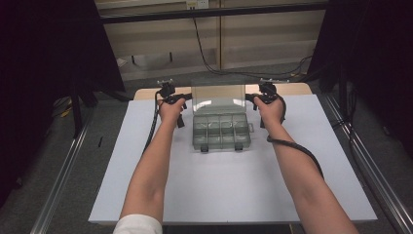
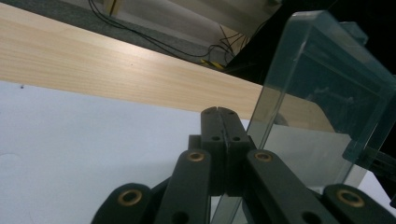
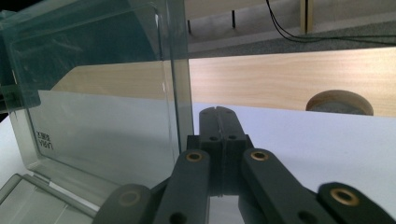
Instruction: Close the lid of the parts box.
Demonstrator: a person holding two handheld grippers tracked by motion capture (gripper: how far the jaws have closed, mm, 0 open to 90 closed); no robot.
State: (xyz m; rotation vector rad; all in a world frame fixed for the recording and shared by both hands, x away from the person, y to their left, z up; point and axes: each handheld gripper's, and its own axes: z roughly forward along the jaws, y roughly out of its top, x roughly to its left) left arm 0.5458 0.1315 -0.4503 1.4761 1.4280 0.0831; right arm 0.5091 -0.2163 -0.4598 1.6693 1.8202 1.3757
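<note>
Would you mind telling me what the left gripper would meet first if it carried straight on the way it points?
Probably nothing close: the left gripper, jaws shut, passes beside the raised lid toward the bare wooden table edge. Depth is unclear.

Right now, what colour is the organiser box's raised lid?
Clear plastic with a grey-green tint; the lid shows best in the right gripper view.

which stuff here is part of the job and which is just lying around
In the job:
- clear compartment box, its lid standing open
- left gripper, shut beside the lid
- right gripper, shut beside the lid

Lying about:
- black cables on the floor
- round wooden piece on the table edge
</note>
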